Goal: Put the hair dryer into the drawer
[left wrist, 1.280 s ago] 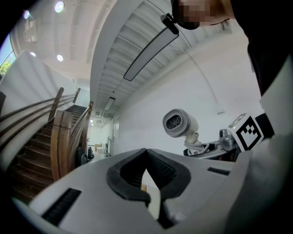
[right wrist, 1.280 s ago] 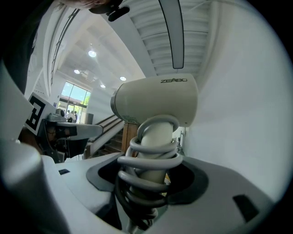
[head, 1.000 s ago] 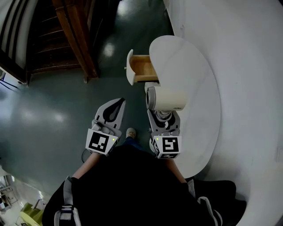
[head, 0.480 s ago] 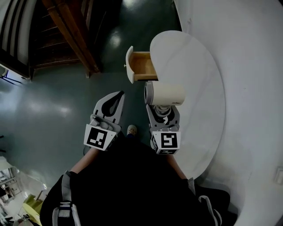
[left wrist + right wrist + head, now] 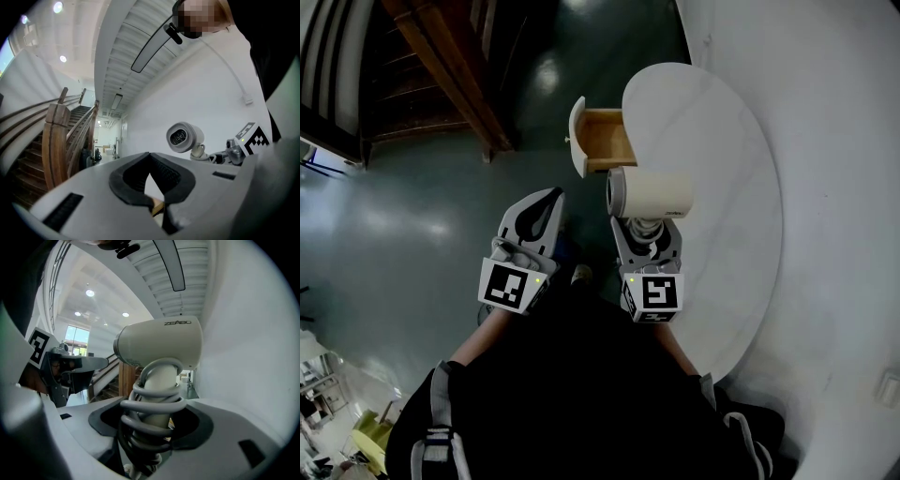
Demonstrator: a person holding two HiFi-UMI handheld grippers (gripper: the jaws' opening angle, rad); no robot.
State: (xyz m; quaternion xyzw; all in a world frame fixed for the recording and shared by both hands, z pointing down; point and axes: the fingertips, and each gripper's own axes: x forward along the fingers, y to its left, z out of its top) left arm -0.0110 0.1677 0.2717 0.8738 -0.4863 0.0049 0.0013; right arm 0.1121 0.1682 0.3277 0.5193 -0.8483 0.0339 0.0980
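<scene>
The right gripper [image 5: 643, 226] is clamping the cord-wrapped handle of the hair dryer [image 5: 652, 193] near the open drawer [image 5: 605, 141]; the left gripper [image 5: 549, 197] is hovering, jaws together, empty

- Table [image 5: 731, 216] at rt side, up against wall [image 5: 834, 141] on its far rt.
- Drawer [image 5: 605, 141] sticks out of table's left edge, over floor [image 5: 412, 234].
- Hair dryer [image 5: 649, 194] just on near side of drawer, over table's left edge; handle sits betw. jaws of right gripper [image 5: 645, 228], body beyond the tips.
- Left gripper [image 5: 546, 202] to left of right gripper, apart from it, over floor.
- Stairs [image 5: 441, 75] far left, beyond both grippers, well apart from table.
</scene>
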